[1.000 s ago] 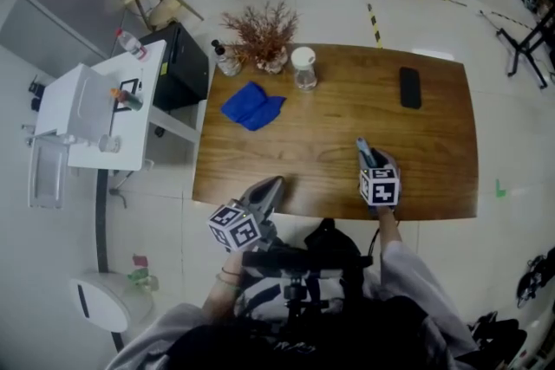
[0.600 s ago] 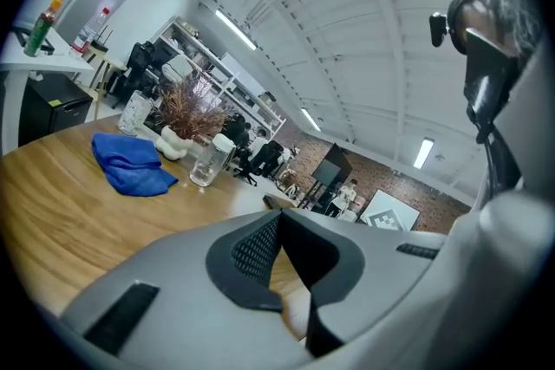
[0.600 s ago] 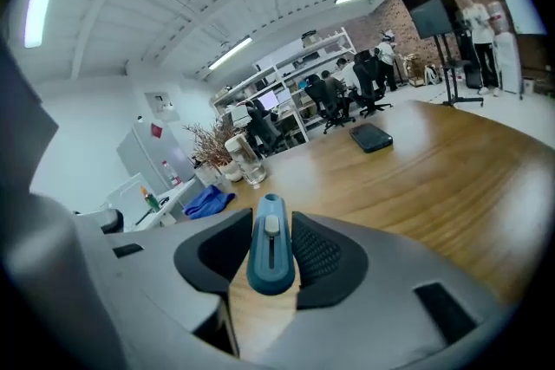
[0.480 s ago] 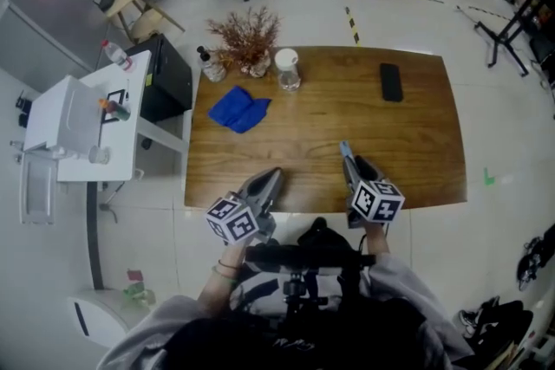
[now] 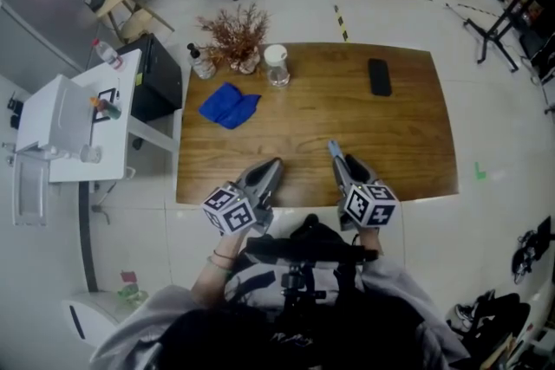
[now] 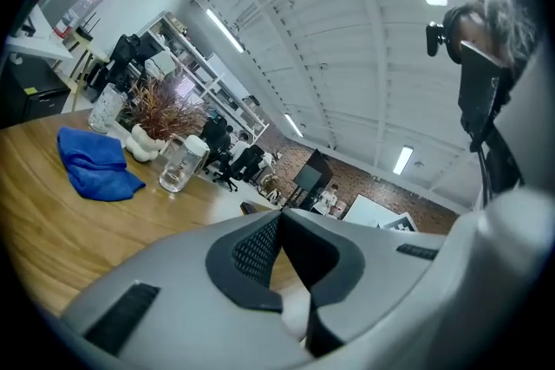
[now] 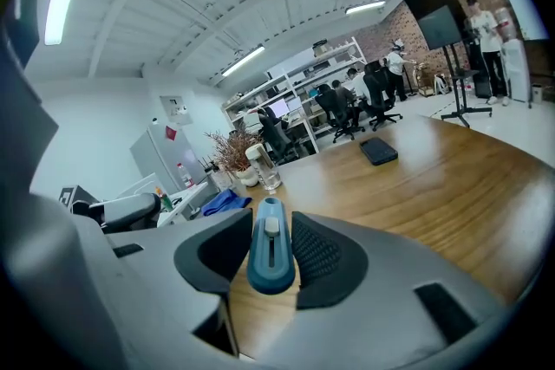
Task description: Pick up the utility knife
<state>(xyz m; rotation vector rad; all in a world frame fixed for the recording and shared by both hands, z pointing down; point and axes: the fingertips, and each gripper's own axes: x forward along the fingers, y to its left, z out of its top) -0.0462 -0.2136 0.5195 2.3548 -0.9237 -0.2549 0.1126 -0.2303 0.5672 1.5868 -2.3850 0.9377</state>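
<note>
The blue utility knife [image 7: 270,249], with a grey slider on top, sits upright between the pads of my right gripper [image 7: 265,254], which is shut on it and holds it off the wooden table [image 7: 451,178]. In the head view the knife's tip [image 5: 333,150] sticks out ahead of the right gripper [image 5: 340,166] over the table's near edge. My left gripper [image 5: 270,171] hovers at the near edge to the left. In the left gripper view its pads [image 6: 279,221] meet at the tip with nothing between them.
A blue cloth [image 5: 228,107], a clear jar with a white lid [image 5: 277,65], a dried plant in a vase [image 5: 232,35] and a small bottle [image 5: 199,63] stand at the table's far left. A black phone [image 5: 378,76] lies far right. White side table [image 5: 78,121] at left.
Both grippers have drawn back toward the near edge and risen. The right one has lifted the knife off the table and rolled; the left has moved little.
</note>
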